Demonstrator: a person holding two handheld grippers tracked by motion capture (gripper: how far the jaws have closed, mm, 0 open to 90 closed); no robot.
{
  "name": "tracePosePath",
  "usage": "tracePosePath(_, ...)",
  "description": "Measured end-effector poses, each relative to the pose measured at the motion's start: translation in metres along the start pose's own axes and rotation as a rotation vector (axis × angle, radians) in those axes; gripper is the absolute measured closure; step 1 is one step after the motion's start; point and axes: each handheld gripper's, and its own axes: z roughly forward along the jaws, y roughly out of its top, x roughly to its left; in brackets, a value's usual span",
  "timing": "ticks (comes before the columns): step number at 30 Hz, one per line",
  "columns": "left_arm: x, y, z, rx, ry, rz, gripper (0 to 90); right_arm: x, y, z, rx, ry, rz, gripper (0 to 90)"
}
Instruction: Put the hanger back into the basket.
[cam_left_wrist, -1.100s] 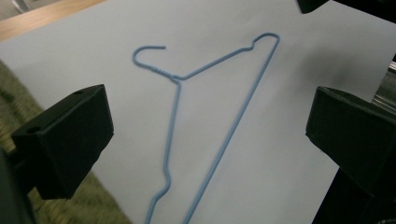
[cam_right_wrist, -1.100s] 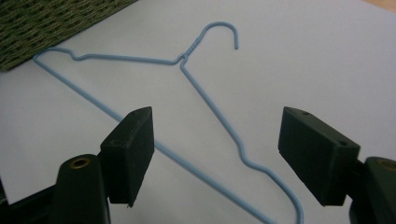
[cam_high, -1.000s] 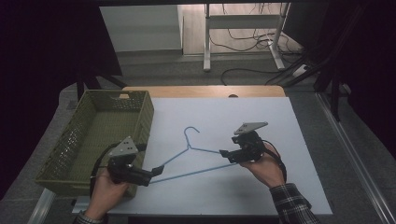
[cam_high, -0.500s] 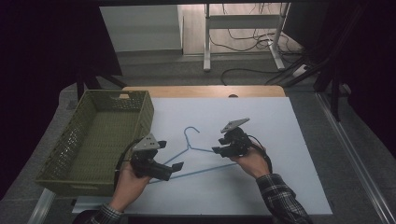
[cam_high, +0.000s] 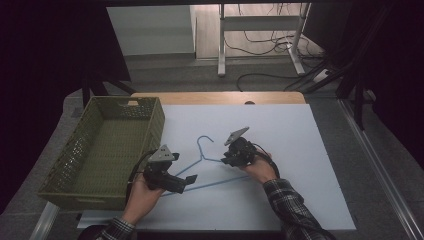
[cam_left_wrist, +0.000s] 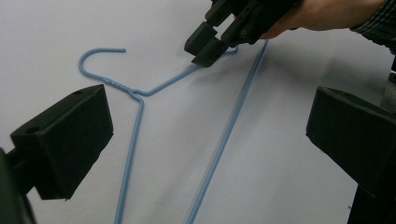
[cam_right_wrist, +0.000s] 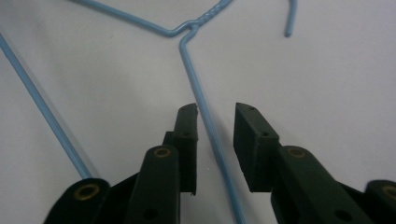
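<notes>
The right gripper (cam_right_wrist: 215, 140) had its jaws straddling one sloping shoulder wire of the blue wire hanger (cam_high: 210, 167). They'd just been closing in, but there was a visible gap on both sides of the wire, so not pinching it yet. The left gripper (cam_left_wrist: 205, 140) was spread wide over the hanger's other shoulder wire and long bottom bar, grabbing nothing.

The hanger itself lay flat on the white tabletop (cam_high: 300, 150), hook (cam_high: 202, 142) pointing away from the person, roughly mid-sheet between the two hands.

My guess on handling: super light, thin and springy, and coated wire is probably slick, so it'd likely swivel in a one-point pinch. Lying flush on the sheet, it's a pain to get pads under. Grabbing near the twisted neck (cam_right_wrist: 205, 19) or taking both shoulders at once seemed the safest bet.

Room-wise, the green plastic basket (cam_high: 80, 150) sat just beside the left hand, its wall close enough to clip the bar. To the right there was bare sheet, and the near edge was close behind the hands.
</notes>
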Motion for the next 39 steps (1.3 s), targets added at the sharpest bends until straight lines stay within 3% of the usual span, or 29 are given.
tracePosePath(10,0.0,-0.003,0.006,0.023,-0.011,0.008,0.7,-0.001,0.002,0.014,0.044,0.01,-0.065,82.9)
tracePosePath(12,0.0,-0.003,0.007,0.028,-0.012,0.011,0.7,-0.001,0.003,0.015,0.045,0.012,-0.066,83.8)
tracePosePath(18,0.001,-0.004,0.009,0.034,-0.017,0.003,0.7,0.0,0.004,0.013,0.055,0.012,-0.129,85.9)
tracePosePath(26,0.001,-0.002,0.015,0.058,-0.016,-0.025,1.4,0.003,0.004,-0.002,0.037,-0.006,-0.169,86.3)
tracePosePath(31,0.004,0.003,0.025,0.09,-0.021,-0.03,1.7,0.004,0.001,-0.012,0.023,-0.023,-0.168,86.5)
tracePosePath(34,0.007,0.007,0.033,0.119,0.021,-0.022,3.7,0.004,0.0,-0.017,0.015,-0.029,-0.171,86.5)
tracePosePath(39,0.01,0.012,0.044,0.138,0.04,-0.028,6.8,0.006,0.0,-0.02,0.009,-0.033,-0.177,86.6)
